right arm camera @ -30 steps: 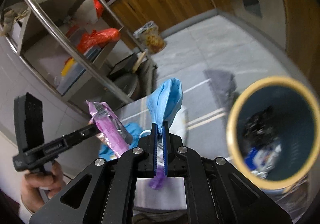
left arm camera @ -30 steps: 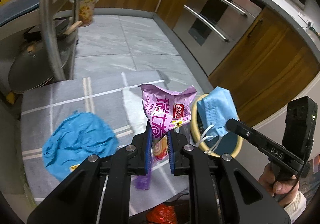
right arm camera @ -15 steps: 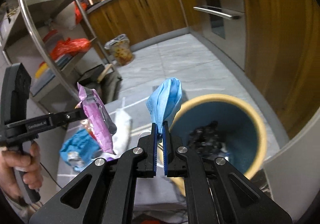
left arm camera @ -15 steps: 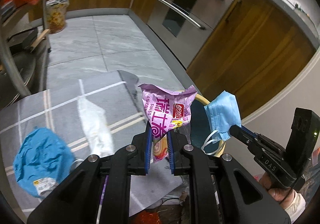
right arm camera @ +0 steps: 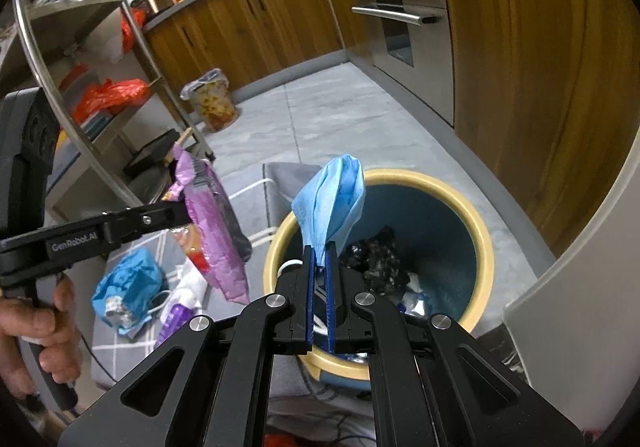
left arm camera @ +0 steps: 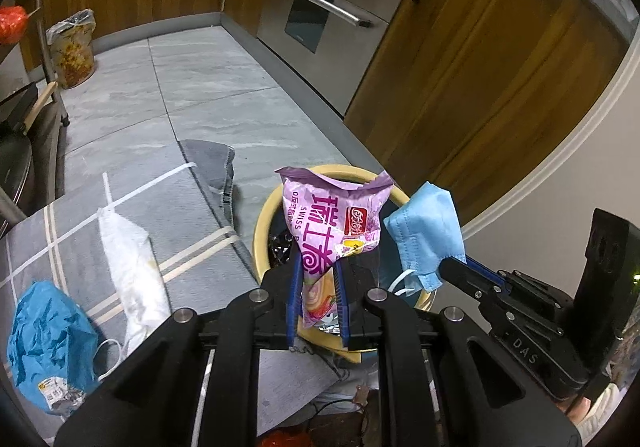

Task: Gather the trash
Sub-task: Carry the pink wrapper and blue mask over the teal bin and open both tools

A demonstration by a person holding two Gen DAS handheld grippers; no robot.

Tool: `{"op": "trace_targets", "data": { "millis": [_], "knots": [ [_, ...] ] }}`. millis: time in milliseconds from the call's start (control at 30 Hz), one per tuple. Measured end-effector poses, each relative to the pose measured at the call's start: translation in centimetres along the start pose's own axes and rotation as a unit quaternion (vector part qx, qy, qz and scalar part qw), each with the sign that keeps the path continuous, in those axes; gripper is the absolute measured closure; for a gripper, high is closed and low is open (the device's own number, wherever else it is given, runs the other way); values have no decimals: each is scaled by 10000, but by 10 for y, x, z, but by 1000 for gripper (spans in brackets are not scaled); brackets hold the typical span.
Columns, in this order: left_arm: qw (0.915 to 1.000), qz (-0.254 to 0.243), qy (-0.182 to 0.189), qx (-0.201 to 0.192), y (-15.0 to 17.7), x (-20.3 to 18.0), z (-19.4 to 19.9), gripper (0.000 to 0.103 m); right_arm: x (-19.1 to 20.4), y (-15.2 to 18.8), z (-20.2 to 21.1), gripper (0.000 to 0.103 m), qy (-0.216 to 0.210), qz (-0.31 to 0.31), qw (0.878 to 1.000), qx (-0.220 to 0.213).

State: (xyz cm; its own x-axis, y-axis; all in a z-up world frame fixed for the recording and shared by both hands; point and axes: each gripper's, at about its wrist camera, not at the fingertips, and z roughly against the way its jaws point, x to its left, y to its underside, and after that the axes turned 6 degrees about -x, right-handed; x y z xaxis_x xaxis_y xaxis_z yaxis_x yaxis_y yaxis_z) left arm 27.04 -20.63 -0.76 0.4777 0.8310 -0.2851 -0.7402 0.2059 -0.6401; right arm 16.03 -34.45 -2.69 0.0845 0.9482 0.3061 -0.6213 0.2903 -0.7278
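Observation:
My left gripper (left arm camera: 318,267) is shut on a purple snack wrapper (left arm camera: 332,227) and holds it over the near rim of the yellow-rimmed blue bin (left arm camera: 264,219). My right gripper (right arm camera: 319,251) is shut on a light blue face mask (right arm camera: 334,199) and holds it above the bin (right arm camera: 476,223), which has dark and white trash inside. The mask also shows in the left wrist view (left arm camera: 426,231), the wrapper in the right wrist view (right arm camera: 216,231).
A grey striped mat (left arm camera: 192,215) lies left of the bin with a crumpled blue bag (left arm camera: 48,335), a white wrapper (left arm camera: 128,267) and a purple item (right arm camera: 172,321). A metal shelf rack (right arm camera: 80,95) stands left. Wooden cabinets (left arm camera: 480,67) and a lined waste bin (right arm camera: 210,103) stand behind.
Both grippers have swung right from over the mat to the bin, each still holding its piece. The bin now sits directly under the mask and wrapper.

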Motion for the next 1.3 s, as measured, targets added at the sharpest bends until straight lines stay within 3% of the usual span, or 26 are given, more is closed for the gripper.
{"op": "trace_targets", "data": {
  "millis": [467,867,1000,1067,1133,1300],
  "knots": [
    [9970,-583,-435,261,4,-37,-57,89,-14,8,-20,97,278,-148,9990,323],
    [9928,-933,-545,527,18,-49,-94,89,-22,20,-46,97,422,-131,9958,802],
    [9914,-1018,-628,528,23,-49,-99,80,-25,23,-51,97,439,-184,9946,921],
    [9919,-1002,-603,488,23,-49,-97,76,-26,23,-51,94,450,-180,9944,937],
    [9925,-986,-583,436,22,-49,-93,63,-27,24,-51,90,461,-207,9942,945],
    [9937,-932,-517,347,20,-49,-86,52,-30,22,-50,81,485,-262,9943,915]
  ]
}}
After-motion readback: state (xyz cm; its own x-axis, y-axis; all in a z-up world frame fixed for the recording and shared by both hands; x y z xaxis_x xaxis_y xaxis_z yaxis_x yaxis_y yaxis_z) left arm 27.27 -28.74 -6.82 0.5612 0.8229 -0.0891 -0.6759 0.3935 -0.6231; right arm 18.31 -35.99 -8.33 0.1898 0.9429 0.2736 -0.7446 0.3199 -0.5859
